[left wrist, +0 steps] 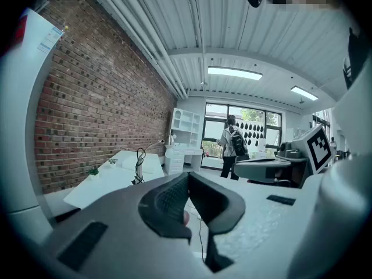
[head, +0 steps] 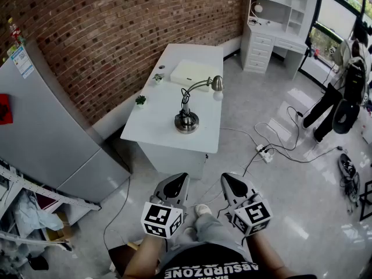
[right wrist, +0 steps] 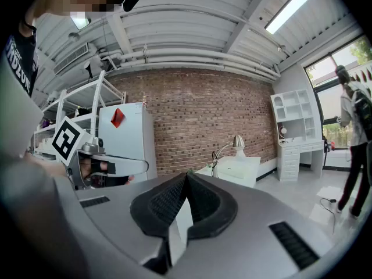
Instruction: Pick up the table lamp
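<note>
- both grippers sit low in the head view's centre: left gripper (head: 178,183) and right gripper (head: 232,183), jaws pressed together, nothing held.
- table lamp (head: 186,121) stands upright on the white table (head: 157,124) mid frame, well apart from both.
- likely step: approach. next: step closer, part one pair of jaws, close on the stem.

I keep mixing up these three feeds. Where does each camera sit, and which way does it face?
Head view: on the person's head, looking steeply down at table and lamp; forearms, left gripper, right gripper show.
Left gripper view: on the left gripper, along its shut jaws toward the window; right gripper at right.
Right gripper view: on the right gripper, toward the brick wall; left gripper at left.
All three share the lamp.
</note>
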The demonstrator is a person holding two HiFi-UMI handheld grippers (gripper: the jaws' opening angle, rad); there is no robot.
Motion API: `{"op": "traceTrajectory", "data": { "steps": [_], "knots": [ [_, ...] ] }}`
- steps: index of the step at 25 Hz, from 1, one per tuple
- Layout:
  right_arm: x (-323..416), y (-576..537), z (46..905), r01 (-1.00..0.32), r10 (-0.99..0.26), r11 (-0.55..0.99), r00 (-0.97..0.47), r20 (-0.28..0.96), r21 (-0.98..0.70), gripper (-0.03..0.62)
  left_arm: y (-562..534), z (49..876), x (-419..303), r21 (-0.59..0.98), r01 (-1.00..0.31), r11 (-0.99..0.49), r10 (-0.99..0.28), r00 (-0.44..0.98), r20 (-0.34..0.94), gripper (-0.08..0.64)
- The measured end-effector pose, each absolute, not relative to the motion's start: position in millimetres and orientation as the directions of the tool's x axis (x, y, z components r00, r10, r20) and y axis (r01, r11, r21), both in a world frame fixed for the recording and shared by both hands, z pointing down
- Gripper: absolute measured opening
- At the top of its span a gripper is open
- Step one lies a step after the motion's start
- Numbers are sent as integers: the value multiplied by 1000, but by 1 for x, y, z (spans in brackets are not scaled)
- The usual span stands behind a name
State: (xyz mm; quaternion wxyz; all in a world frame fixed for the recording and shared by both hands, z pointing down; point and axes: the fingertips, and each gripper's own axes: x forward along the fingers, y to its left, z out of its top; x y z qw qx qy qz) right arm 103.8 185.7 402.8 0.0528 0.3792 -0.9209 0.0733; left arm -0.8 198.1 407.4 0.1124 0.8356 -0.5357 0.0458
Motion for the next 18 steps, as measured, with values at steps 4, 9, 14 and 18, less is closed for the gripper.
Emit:
{"op": "traceTrajectory", "data": {
  "steps": [4, 9, 14, 18],
  "knots": [
    [106, 180, 401, -717, -699, 692, -695, 167, -85, -3, 192, 405, -3, 140, -908, -394, -889, 415, 195, 6],
    [107, 156, 393, -732, -719, 677, -680, 143, -77, -2, 171, 398, -9, 119, -913, -390, -895, 406, 182, 6],
    [107, 134, 391, -734, -723, 675, -677, 140, -66, -3, 151, 392, -13, 116, -920, -375, -906, 390, 163, 6],
    [108, 116, 388, -726, -712, 685, -686, 150, -66, -2, 133, 387, -14, 137, -919, -369, -909, 388, 154, 6]
  ]
}}
